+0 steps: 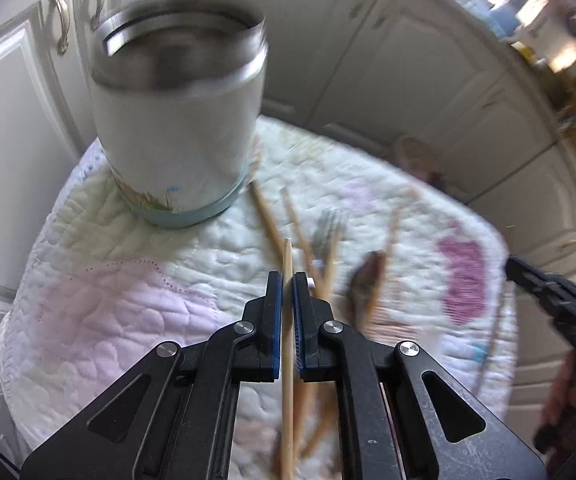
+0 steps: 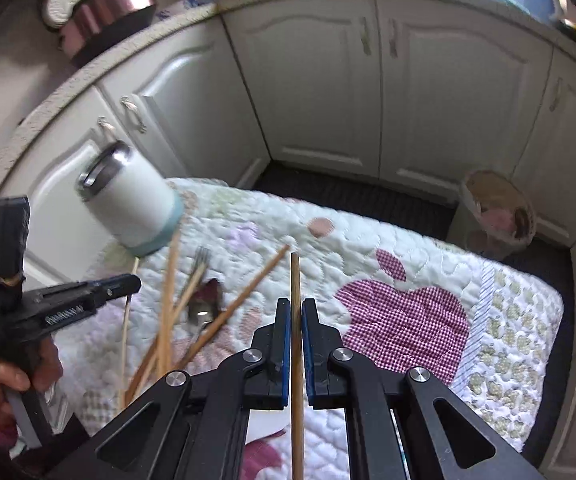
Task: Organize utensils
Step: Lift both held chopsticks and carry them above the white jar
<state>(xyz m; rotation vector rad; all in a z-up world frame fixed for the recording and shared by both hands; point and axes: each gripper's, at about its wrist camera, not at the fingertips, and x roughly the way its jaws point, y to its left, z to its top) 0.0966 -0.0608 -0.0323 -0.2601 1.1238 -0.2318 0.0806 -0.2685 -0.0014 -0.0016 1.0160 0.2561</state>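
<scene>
wooden chopstick sits clamped in the left gripper, aimed toward the white tumbler, likely its holder. the right gripper pinches a darker chopstick. remaining chopsticks, a fork and a spoon lie jumbled on the quilt.

left wrist: close over quilt | right wrist: higher, shares it
</scene>
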